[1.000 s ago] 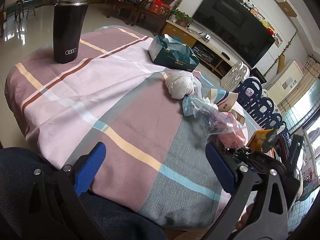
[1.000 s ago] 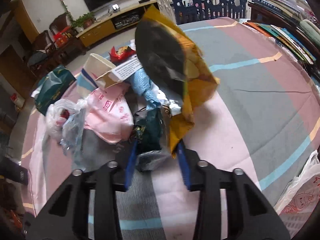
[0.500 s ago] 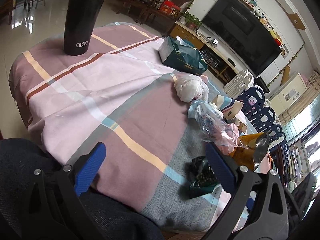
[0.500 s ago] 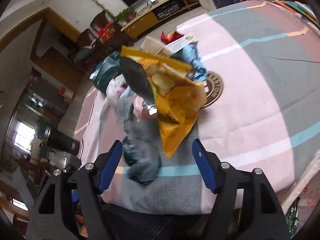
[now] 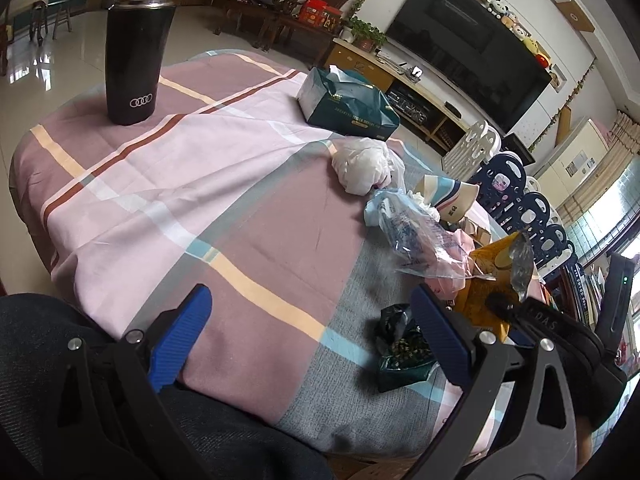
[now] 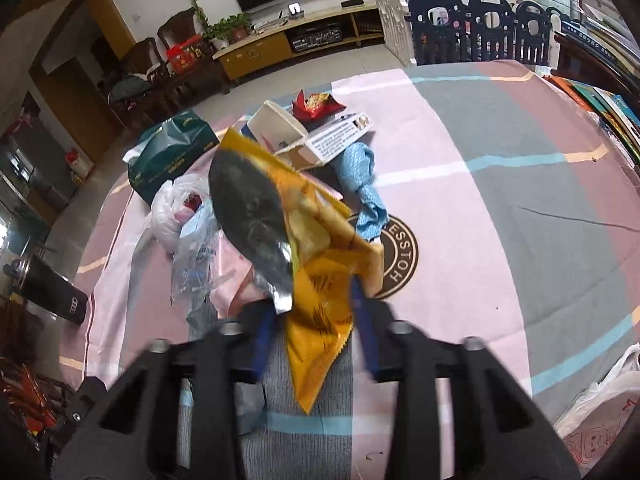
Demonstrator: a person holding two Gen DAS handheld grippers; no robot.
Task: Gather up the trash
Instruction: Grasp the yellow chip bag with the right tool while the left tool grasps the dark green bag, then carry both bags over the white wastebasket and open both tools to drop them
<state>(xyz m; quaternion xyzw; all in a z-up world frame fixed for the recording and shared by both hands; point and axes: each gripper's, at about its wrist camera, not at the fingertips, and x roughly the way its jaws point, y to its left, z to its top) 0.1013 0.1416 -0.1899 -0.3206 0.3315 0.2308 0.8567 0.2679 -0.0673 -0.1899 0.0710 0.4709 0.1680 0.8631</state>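
Note:
A yellow chip bag [image 6: 320, 300] with a silver inside stands upright between the blue fingers of my right gripper [image 6: 314, 328], whose jaws are closing on its lower part. The same bag [image 5: 488, 276] shows at the right of the left wrist view. A dark green wrapper [image 5: 404, 344] lies on the tablecloth beside the right finger of my left gripper [image 5: 312, 332], which is open with only cloth between its fingers. Beyond lie a white plastic bag [image 5: 362, 164], a clear bag [image 5: 408, 232], a paper cup [image 6: 276, 128], a blue wrapper [image 6: 360, 184] and a red wrapper [image 6: 316, 104].
A black tumbler [image 5: 134, 60] stands at the table's far left corner and a green tissue pack [image 5: 352, 104] lies behind the trash. A round brown coaster [image 6: 400, 264] sits under the chip bag. A white carrier bag [image 6: 600, 420] hangs at the table's near right.
The right jaws opened wide and dropped the dark green wrapper onto the cloth, then came together again around the yellow chip bag. The left gripper has stayed open and hardly moved.

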